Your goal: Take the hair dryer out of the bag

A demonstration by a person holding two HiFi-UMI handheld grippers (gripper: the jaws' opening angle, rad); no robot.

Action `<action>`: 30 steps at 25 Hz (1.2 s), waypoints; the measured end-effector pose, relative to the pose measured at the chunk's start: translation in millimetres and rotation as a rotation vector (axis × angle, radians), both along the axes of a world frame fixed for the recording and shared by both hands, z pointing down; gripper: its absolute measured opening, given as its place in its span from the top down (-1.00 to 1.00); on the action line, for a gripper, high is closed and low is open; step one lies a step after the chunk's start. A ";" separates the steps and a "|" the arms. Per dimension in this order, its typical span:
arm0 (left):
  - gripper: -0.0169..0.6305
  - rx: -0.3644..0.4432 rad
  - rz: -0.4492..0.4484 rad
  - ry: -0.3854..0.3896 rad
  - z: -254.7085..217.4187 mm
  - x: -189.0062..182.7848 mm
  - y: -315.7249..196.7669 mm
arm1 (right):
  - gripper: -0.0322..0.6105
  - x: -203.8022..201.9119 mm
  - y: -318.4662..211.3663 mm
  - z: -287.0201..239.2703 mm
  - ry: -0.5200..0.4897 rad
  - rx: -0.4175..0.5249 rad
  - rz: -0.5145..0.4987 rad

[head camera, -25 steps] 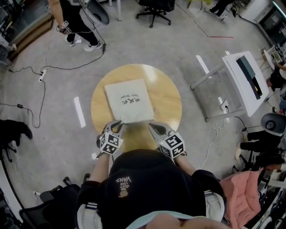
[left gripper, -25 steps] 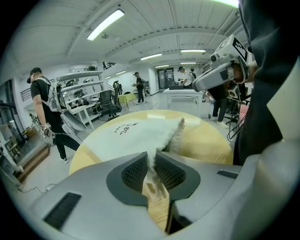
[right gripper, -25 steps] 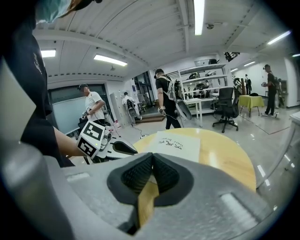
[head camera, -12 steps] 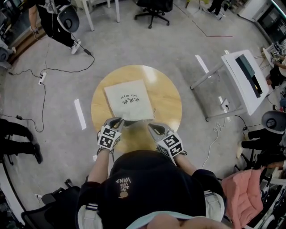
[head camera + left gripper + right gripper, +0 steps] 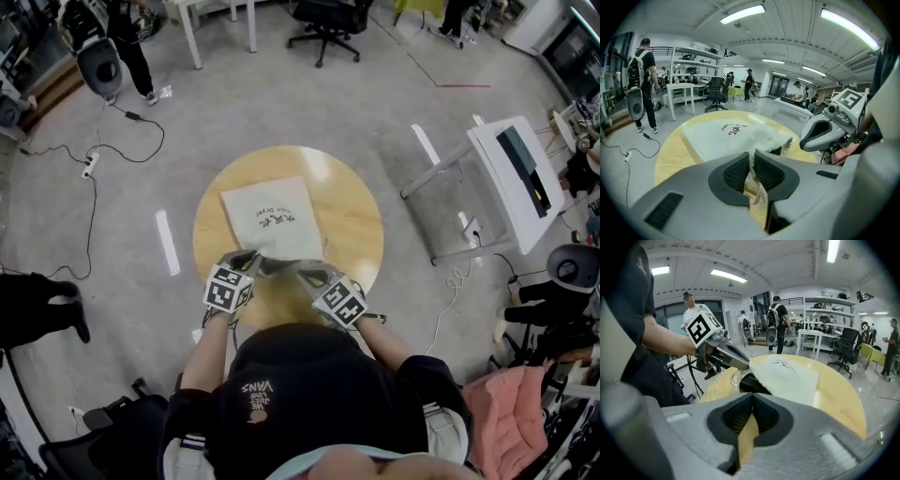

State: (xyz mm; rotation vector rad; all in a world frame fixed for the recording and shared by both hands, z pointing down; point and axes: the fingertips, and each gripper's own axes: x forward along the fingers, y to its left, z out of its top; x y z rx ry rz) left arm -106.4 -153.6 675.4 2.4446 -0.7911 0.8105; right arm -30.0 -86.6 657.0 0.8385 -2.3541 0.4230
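Left tool [image 5: 752,158] pinches near edge of bag [image 5: 729,137].

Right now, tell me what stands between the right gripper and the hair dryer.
Nothing visible. The left gripper pinches the bag's near edge and holds its mouth open. A dark end, apparently the hair dryer, shows in the opening facing the right gripper, whose jaws are shut and empty.

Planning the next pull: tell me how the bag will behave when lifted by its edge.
Probably floppy: the bag looks like thin cloth, and its edge bunches in the left gripper. It likely sags around the dark thing in its mouth, so that end should feel heavier.
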 end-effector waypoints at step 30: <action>0.80 -0.009 0.022 0.032 0.7 4.1 -11.4 | 0.23 -7.6 -41.8 30.8 0.368 0.107 -0.313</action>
